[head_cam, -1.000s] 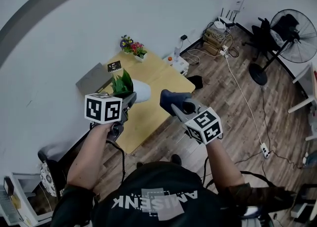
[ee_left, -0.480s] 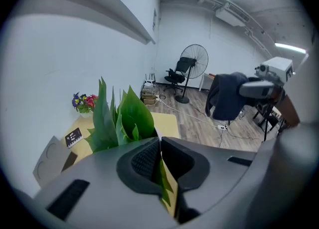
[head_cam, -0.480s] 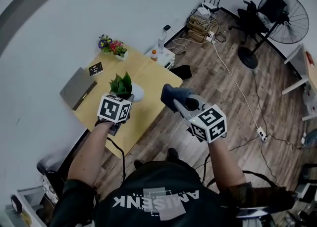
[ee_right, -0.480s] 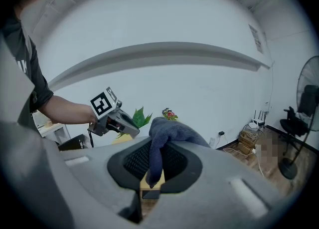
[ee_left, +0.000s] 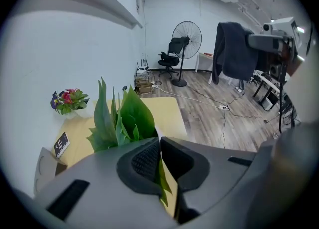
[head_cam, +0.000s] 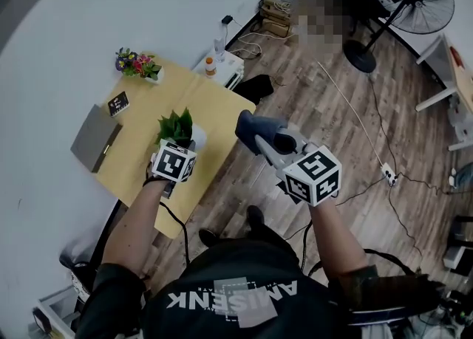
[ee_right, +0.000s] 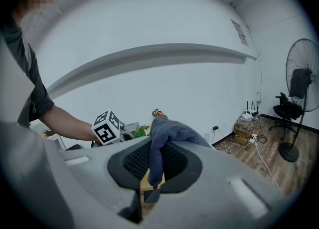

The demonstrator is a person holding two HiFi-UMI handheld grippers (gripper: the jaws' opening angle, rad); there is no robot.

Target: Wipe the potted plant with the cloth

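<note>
Left gripper (ee_left: 160, 144) is clenched on a leaf (ee_left: 161, 177) of the green leafy potted plant (head_cam: 176, 125), whose white round pot (head_cam: 198, 137) stands about mid-way along the pale yellow wooden table (head_cam: 218, 108). Its jaws are pressed together with the leaf pinched between the dark pads. The right gripper (ee_right: 158, 149) is closed on the dark blue cloth (ee_right: 167, 132), which drapes over its jaw tips and hangs down between them. In the head view it is held just off the table's floor-side edge, apart from the plant. A small pot of pink and purple flowers (head_cam: 136, 63) sits at the table's far corner, with a flat grey laptop (head_cam: 94, 137) by the wall-side edge.
</note>
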